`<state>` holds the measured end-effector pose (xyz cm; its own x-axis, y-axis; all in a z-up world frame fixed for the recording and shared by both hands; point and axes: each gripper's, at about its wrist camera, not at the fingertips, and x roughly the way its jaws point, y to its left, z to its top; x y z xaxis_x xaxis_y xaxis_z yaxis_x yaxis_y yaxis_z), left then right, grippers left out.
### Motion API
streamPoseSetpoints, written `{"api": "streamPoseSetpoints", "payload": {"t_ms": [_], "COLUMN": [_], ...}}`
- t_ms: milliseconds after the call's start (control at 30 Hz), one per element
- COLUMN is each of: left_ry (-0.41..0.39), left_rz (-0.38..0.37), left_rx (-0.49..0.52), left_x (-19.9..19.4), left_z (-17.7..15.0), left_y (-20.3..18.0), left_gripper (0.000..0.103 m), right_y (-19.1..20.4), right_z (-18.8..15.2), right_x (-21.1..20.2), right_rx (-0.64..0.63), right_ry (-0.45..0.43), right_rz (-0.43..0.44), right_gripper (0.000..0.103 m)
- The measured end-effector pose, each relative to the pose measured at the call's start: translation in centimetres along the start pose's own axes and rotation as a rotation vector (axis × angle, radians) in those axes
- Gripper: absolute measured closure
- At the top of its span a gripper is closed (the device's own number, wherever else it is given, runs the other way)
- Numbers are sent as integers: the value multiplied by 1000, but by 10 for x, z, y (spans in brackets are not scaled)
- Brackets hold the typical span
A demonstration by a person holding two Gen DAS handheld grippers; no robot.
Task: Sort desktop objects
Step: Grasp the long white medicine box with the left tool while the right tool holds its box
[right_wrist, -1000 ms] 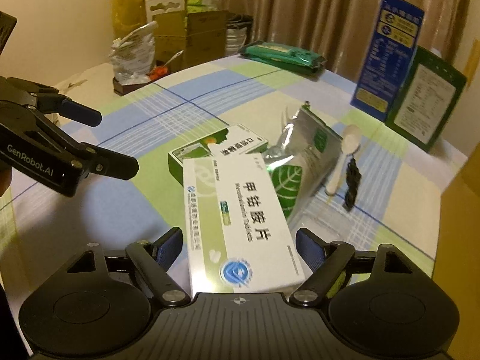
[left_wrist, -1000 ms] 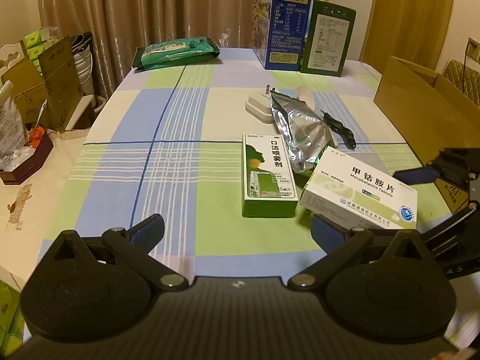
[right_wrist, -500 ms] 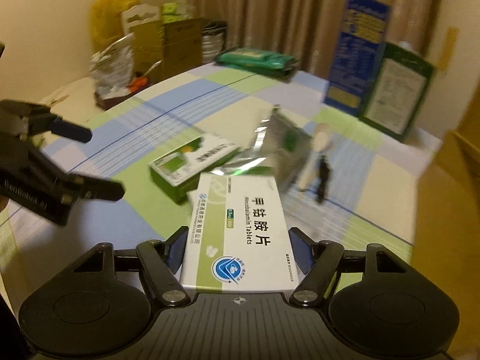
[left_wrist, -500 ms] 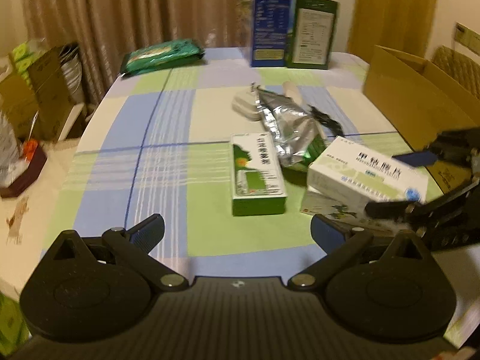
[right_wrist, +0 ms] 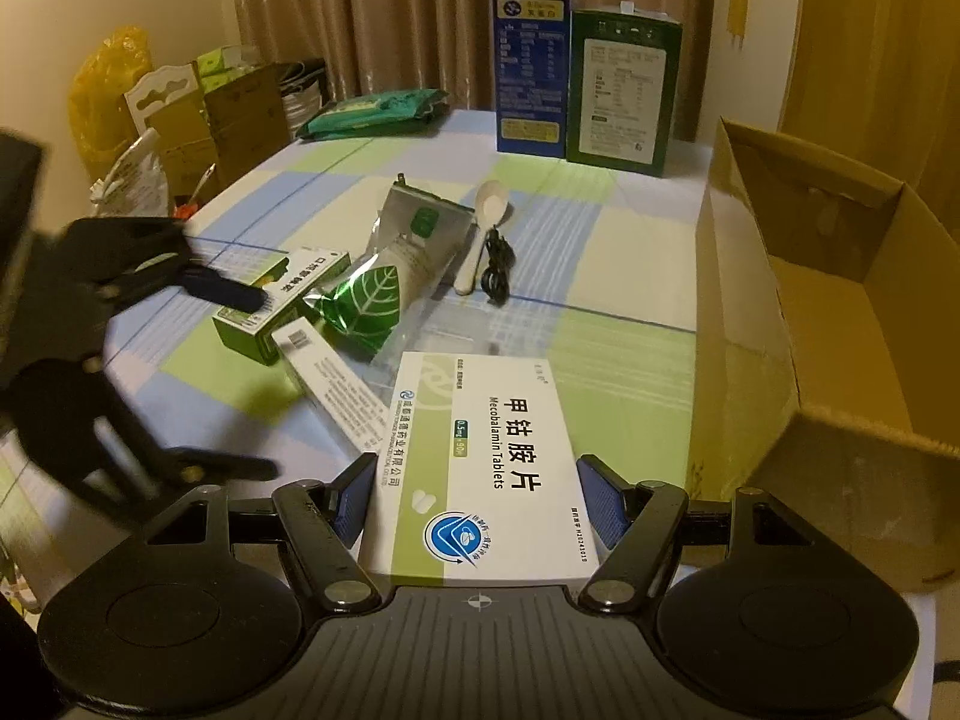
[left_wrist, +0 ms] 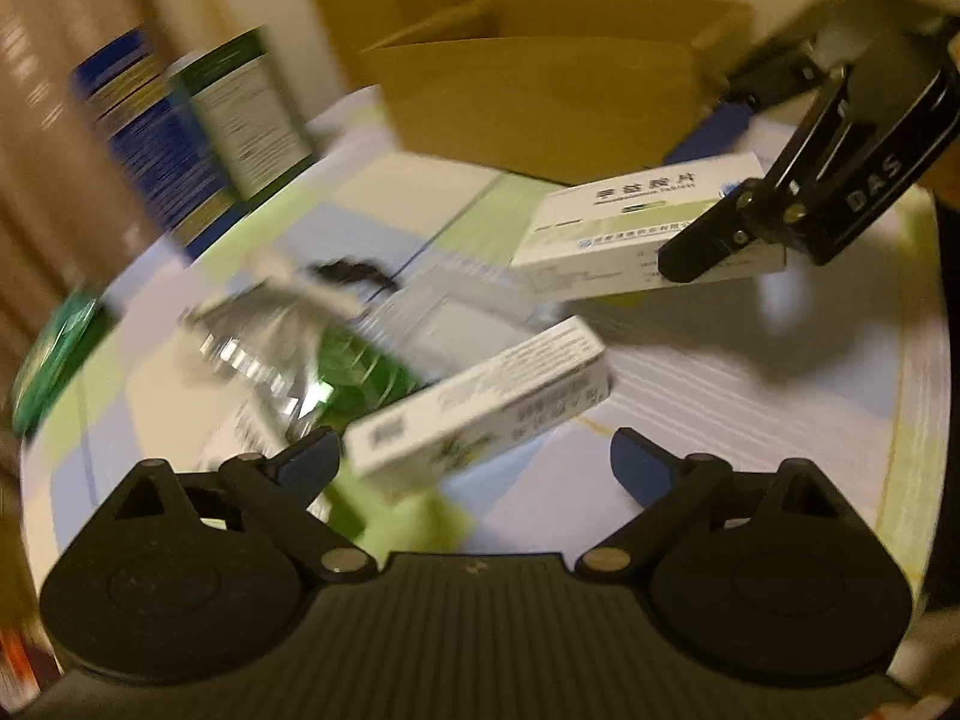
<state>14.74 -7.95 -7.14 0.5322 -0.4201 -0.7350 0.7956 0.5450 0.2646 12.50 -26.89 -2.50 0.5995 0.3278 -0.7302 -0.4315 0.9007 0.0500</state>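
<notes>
My right gripper (right_wrist: 477, 498) is shut on a white and green Mecobalamin tablet box (right_wrist: 486, 456) and holds it above the table, left of an open cardboard box (right_wrist: 834, 324). The left wrist view is blurred: the held tablet box (left_wrist: 648, 222) hangs at upper right in the right gripper (left_wrist: 720, 222). My left gripper (left_wrist: 474, 456) is open and empty just before a narrow white box (left_wrist: 480, 402). A green spray box (right_wrist: 282, 300), a silver foil pouch (right_wrist: 390, 276), a white spoon (right_wrist: 486, 228) and a black cable (right_wrist: 498, 264) lie mid-table.
A tall blue carton (right_wrist: 531, 48) and a dark green box (right_wrist: 624, 90) stand at the table's far edge, with a green wipes pack (right_wrist: 372, 114) to their left. Cartons and bags (right_wrist: 180, 120) crowd the room left of the table.
My left gripper has swung sharply right and down toward the narrow white box. My right gripper has carried the tablet box right, nearer the cardboard box.
</notes>
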Motion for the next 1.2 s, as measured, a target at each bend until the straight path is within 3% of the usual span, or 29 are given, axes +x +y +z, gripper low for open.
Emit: {"api": "streamPoseSetpoints", "payload": {"t_ms": [100, 267, 367, 467, 567, 600, 700, 800, 967, 1200], "left_ry": [20, 47, 116, 184, 254, 264, 251, 235, 209, 190], "left_rz": [-64, -122, -133, -132, -124, -121, -127, -101, -60, -47], "left_rx": [46, 99, 101, 70, -42, -92, -197, -207, -164, -275], "left_x": [24, 46, 48, 38, 24, 19, 11, 15, 18, 20], "left_z": [7, 12, 14, 12, 11, 9, 2, -4, -5, -7], "left_y": [7, 13, 13, 7, 0, -1, -8, -19, -25, -15], "left_gripper": [21, 24, 39, 47, 64, 64, 68, 75, 76, 82], "right_y": [-2, -4, -3, -1, 3, 4, 11, 17, 18, 17], "right_z": [-1, -2, -3, -6, -10, -12, -17, -21, -26, -32], "right_x": [2, 6, 7, 5, 4, 4, 6, 7, 15, 28], "right_rx": [0, -2, -5, -7, -14, -13, -23, -45, -53, -48], "right_ry": [2, 10, 12, 18, 33, 40, 59, 63, 84, 131], "right_rz": [-11, -3, -2, -5, -2, -2, -16, -34, -45, -42], "right_gripper": [35, 35, 35, 35, 35, 35, 35, 35, 35, 35]}}
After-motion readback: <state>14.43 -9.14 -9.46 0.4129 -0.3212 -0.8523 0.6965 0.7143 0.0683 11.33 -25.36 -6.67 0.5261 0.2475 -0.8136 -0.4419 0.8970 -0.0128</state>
